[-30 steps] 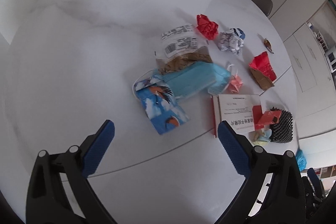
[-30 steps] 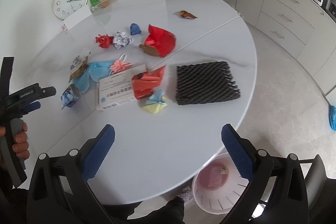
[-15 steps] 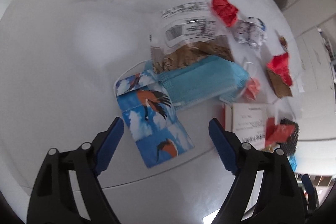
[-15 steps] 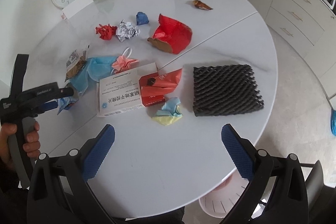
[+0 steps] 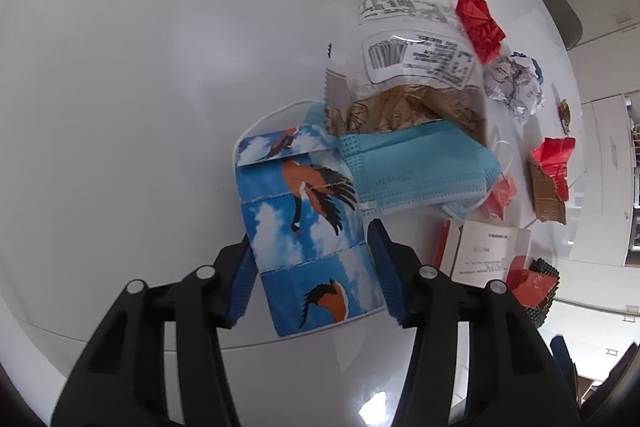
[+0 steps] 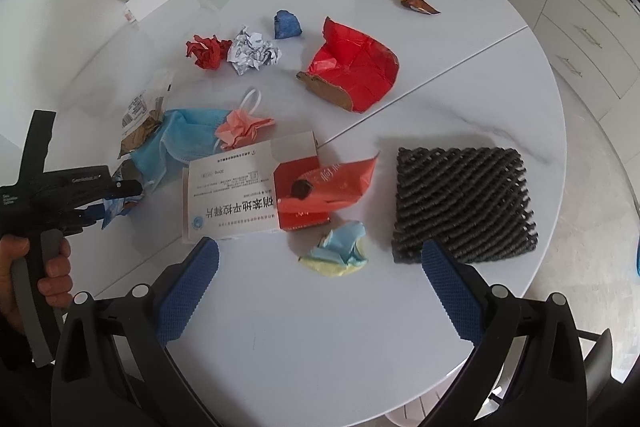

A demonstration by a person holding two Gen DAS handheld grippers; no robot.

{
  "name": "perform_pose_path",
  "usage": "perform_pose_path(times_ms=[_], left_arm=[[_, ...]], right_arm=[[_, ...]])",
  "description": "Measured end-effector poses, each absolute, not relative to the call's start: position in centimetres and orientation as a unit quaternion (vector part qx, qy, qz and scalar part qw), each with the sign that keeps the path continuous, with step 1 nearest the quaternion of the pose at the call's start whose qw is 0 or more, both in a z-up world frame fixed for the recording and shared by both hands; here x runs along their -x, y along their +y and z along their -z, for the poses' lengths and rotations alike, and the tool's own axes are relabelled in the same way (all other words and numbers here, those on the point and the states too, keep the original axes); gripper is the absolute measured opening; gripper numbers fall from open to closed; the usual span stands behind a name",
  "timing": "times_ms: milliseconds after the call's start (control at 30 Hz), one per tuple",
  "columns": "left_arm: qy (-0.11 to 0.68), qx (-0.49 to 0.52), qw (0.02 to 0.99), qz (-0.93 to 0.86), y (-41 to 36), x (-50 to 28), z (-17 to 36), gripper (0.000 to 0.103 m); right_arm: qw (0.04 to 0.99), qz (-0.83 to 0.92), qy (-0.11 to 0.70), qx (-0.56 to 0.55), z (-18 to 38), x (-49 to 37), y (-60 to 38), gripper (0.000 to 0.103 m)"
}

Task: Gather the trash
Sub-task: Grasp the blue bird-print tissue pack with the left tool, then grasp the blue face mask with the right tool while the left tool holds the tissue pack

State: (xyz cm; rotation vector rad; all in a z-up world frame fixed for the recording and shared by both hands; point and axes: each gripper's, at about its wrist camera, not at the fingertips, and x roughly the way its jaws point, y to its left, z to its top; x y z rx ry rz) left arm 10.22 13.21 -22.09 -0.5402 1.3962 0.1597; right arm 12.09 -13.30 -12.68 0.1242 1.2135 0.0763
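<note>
Left gripper [image 5: 310, 269]: fingers narrowed, flanking and touching blue bird-print carton [image 5: 308, 227] | Right gripper [image 6: 318, 291]: spread wide, holding nothing, above table [image 6: 320, 327]

Face mask [image 5: 416, 171] (overlapping) crowds the blue carton [image 5: 308, 231]; left side bare.

- Left gripper [image 5: 310, 273]: advanced from well short of the blue bird-print carton [image 5: 308, 227] to straddling it; jaws narrowed, pads now at both its edges.
- Right gripper [image 6: 320, 289]: moved nearer the table [image 6: 460, 67]; litter appears larger.
</note>
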Motion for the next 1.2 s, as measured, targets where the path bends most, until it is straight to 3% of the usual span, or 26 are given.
perform_pose_path(times_ms=[700,1000,1167,1200], left_arm=[[0.602,0.223,0.766,0.03,13.1,-9.0,19.0,0.051],[0.594,0.231,0.769,0.045,13.6,-8.7,19.3,0.051],[0.587,0.236,0.772,0.054,14.3,-8.5,19.4,0.051],[0.587,0.238,0.772,0.055,14.5,-8.5,19.4,0.051]], right_arm=[[0.827,-0.142,0.544,-0.008,11.4,-17.4,-8.0,0.1],[0.78,-0.211,0.588,0.036,16.4,-24.9,-0.3,0.065],[0.754,-0.219,0.618,0.046,18.4,-25.4,1.5,0.018],[0.752,-0.221,0.619,0.043,18.5,-25.4,1.6,0.016]])
